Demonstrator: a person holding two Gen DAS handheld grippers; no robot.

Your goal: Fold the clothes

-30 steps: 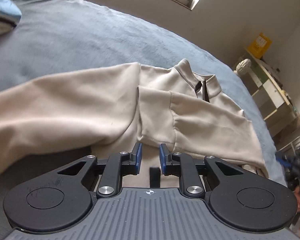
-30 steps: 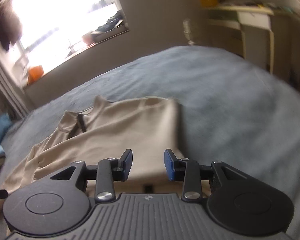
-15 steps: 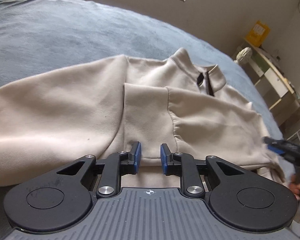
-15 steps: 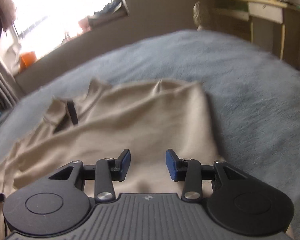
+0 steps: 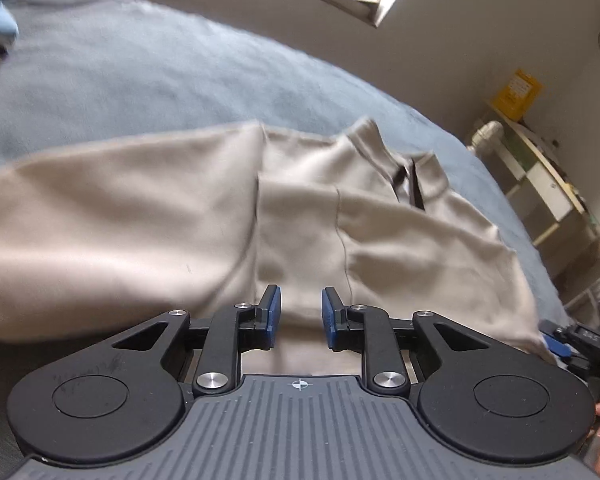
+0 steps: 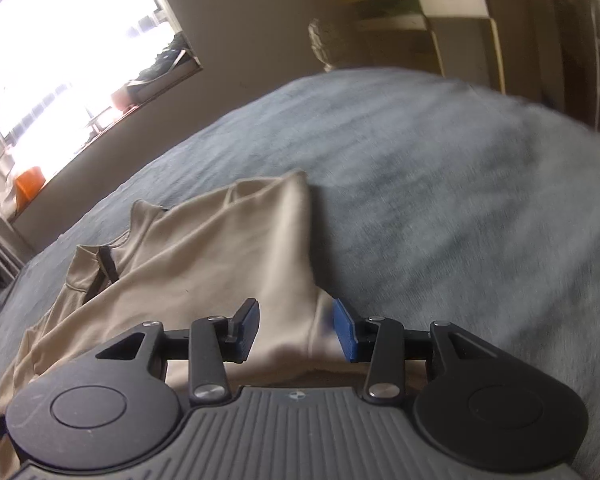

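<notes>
Garment: the beige sweatshirt (image 5: 380,240) lies flat on the grey-blue bed (image 5: 160,72), filling the middle band of your left view and the lower left of your right view, with its zip collar (image 5: 408,176) toward the far side.

Fold state: one sleeve (image 5: 400,248) lies across the chest, its cuff end forming a straight edge at centre frame. The other sleeve (image 5: 100,220) runs out to the left edge of the left view and looks unfolded. I judge the garment partly folded; which fold comes next the pictures do not settle.

Why it lies so: spread flat with the sleeve brought inward, the body keeps a narrow, straight outline that suits folding along clean lines.

Left claw (image 5: 300,316): its jaws stand a narrow gap apart with nothing between them. It sits low at bottom centre of its view, and the sweatshirt's near edge lies just beyond the tips, the crossed sleeve straight ahead.

Right claw (image 6: 296,330): its jaws stand wider apart and hold nothing. Beige cloth shows through the gap, and the garment's folded side edge (image 6: 306,248) runs up from the tips toward upper centre. Whether the tips touch the cloth I cannot tell.

Why you hold them so: both claws point at the near hem from opposite ends, which I read as readiness to pinch cloth.

Other claw seen: the right claw's blue tip shows at the lower right edge of the left view, beside the sweatshirt's corner.

Blur: both views are smeared, so fine creases are unclear.
</notes>
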